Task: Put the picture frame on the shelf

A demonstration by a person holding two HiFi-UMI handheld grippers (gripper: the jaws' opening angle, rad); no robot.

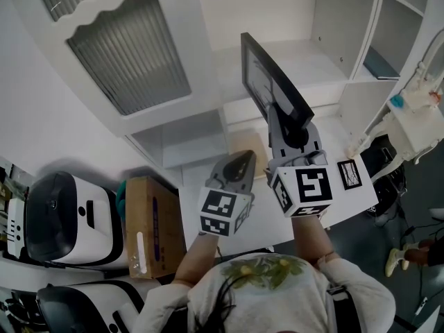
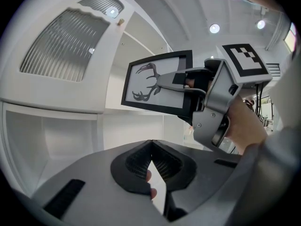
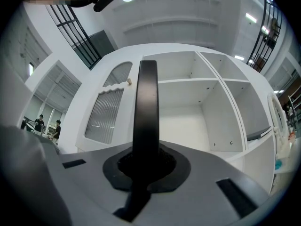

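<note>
A black picture frame (image 1: 272, 82) with a deer drawing (image 2: 150, 81) is held up in front of the white shelf unit (image 1: 309, 61). My right gripper (image 1: 283, 129) is shut on the frame's edge. In the right gripper view the frame (image 3: 146, 102) stands edge-on between the pads, ahead of an empty open compartment (image 3: 183, 121). My left gripper (image 1: 238, 166) hangs lower and to the left, apart from the frame. Its jaws (image 2: 151, 147) are shut with nothing between them.
A ribbed-glass cabinet door (image 1: 128, 50) stands left of the open compartments. Below left are a cardboard box (image 1: 152, 224) and white machines (image 1: 62, 217). A small framed picture (image 1: 349, 173) lies on a white table at the right. A person's feet (image 1: 406, 255) show at the far right.
</note>
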